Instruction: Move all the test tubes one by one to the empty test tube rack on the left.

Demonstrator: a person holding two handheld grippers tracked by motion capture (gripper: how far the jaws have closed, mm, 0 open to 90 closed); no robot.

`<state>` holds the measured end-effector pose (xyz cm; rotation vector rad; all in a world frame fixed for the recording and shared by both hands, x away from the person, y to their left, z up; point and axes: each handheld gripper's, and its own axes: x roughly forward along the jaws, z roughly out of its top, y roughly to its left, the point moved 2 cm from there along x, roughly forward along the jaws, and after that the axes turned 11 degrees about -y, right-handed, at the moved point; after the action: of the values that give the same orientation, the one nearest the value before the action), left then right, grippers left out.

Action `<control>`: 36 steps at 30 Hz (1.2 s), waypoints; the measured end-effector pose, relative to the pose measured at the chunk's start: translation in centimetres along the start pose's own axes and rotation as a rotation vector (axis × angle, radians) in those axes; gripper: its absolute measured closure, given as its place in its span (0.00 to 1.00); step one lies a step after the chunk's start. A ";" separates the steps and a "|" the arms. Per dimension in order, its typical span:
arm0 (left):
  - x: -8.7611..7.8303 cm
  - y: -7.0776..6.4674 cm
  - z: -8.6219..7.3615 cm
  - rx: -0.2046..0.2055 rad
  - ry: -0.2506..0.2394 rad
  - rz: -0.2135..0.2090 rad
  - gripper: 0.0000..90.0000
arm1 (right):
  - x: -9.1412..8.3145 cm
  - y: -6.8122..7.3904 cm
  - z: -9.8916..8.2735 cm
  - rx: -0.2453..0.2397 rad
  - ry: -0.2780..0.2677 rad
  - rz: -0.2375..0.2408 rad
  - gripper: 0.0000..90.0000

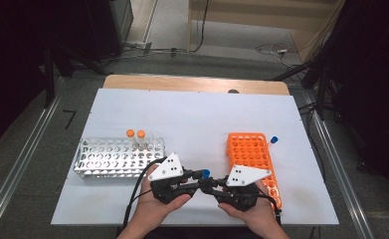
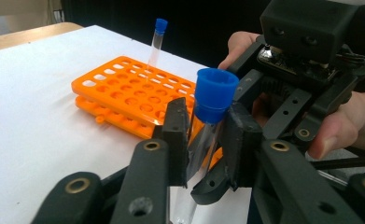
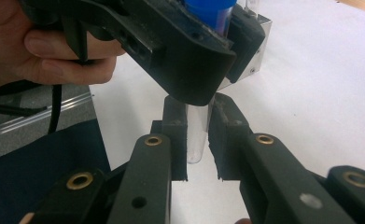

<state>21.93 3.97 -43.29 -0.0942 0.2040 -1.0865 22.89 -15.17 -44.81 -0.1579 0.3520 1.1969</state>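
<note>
Together my left gripper (image 2: 201, 140) and right gripper (image 3: 198, 135) clamp the blue-capped tube (image 2: 213, 100) near the table's (image 1: 192, 119) front edge.

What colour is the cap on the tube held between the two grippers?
Blue; the cap shows best in the left gripper view.

A white sheet covers the worktop (image 1: 192, 114), with a strip of pale wood (image 1: 197, 83) showing along its far edge. Grey floor (image 1: 28, 159) surrounds it, metal rails (image 1: 18, 164) running down both sides. Cables (image 1: 269, 49) trail across the far floor beneath a light wooden panel (image 1: 261, 12). Dark equipment (image 1: 57, 30) crowds both upper corners.
</note>
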 end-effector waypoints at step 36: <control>-5.4 3.9 2.3 0.005 -0.102 0.176 0.85 | -3.4 -3.3 -0.7 0.067 -0.054 -0.045 0.00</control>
<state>23.38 10.55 -41.08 -0.1249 0.1152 -0.9048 24.78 -19.58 -44.52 -0.0748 0.3392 1.1416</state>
